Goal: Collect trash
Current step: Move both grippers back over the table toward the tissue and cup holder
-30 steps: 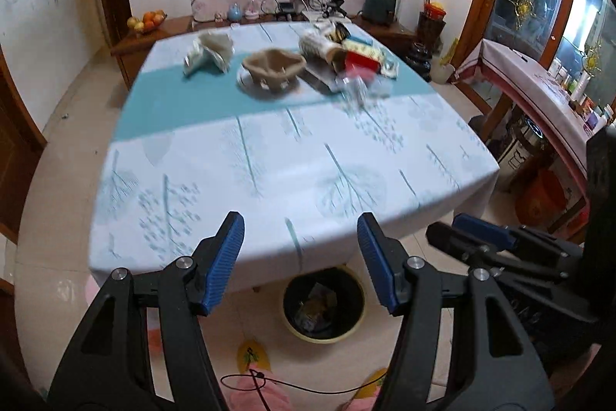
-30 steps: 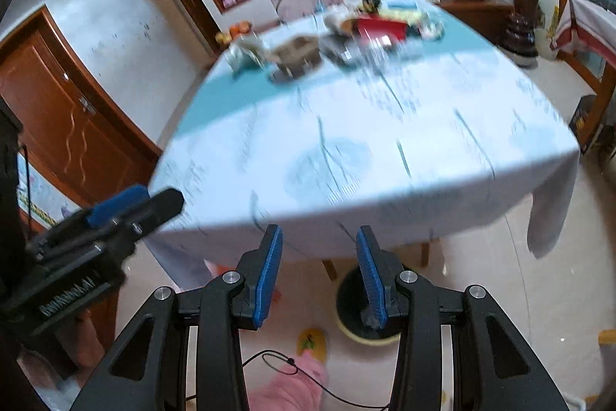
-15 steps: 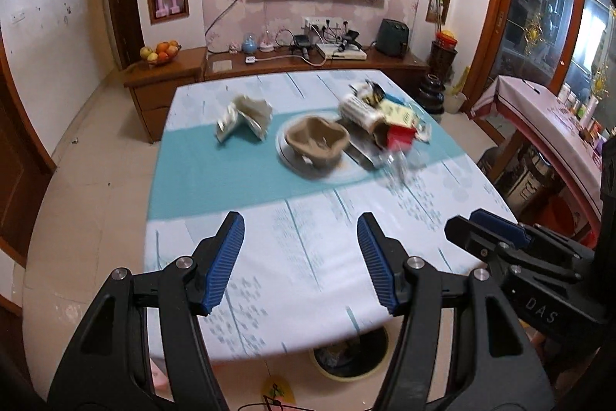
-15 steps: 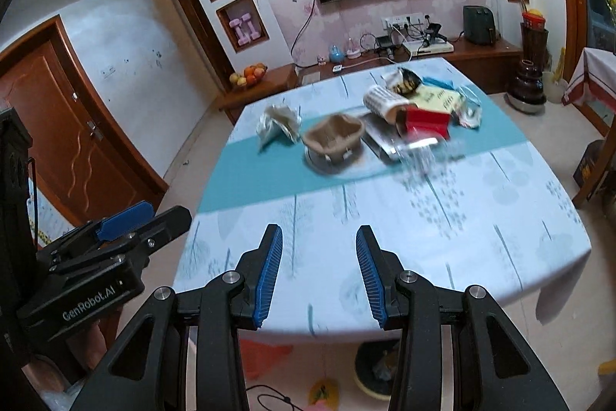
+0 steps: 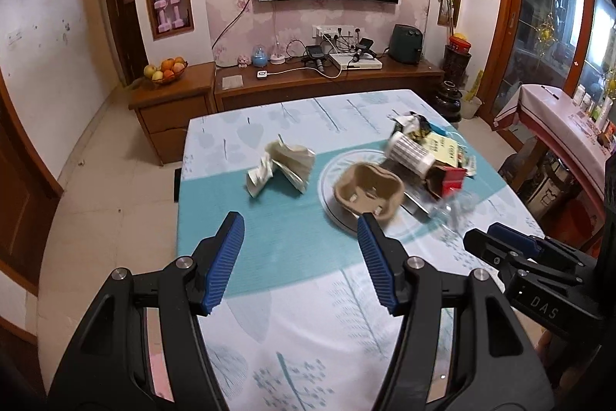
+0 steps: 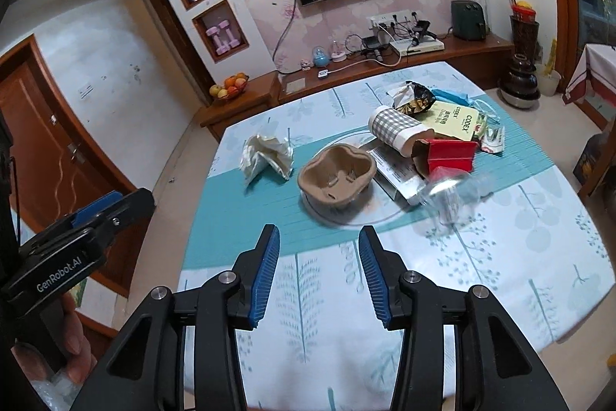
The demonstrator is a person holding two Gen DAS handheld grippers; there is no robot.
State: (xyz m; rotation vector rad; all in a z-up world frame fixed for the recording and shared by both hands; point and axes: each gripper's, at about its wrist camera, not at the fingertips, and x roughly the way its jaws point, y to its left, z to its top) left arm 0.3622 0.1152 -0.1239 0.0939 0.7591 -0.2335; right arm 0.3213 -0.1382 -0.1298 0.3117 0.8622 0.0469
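1. The left gripper [image 5: 300, 237] stood wide open, its 2 blue pads holding nothing, low in the frame
2. The right gripper [image 6: 317, 249] was parted less widely, also with nothing between its pads
3. The trash lay above both: a crumpled paper [image 5: 283, 166] at centre, a pulp cup tray [image 6: 337, 178] on a plate [image 5: 335, 212]
4. A checked cup [image 6: 398, 130] lay tipped, its long axis running upper left to lower right, mouth lower right
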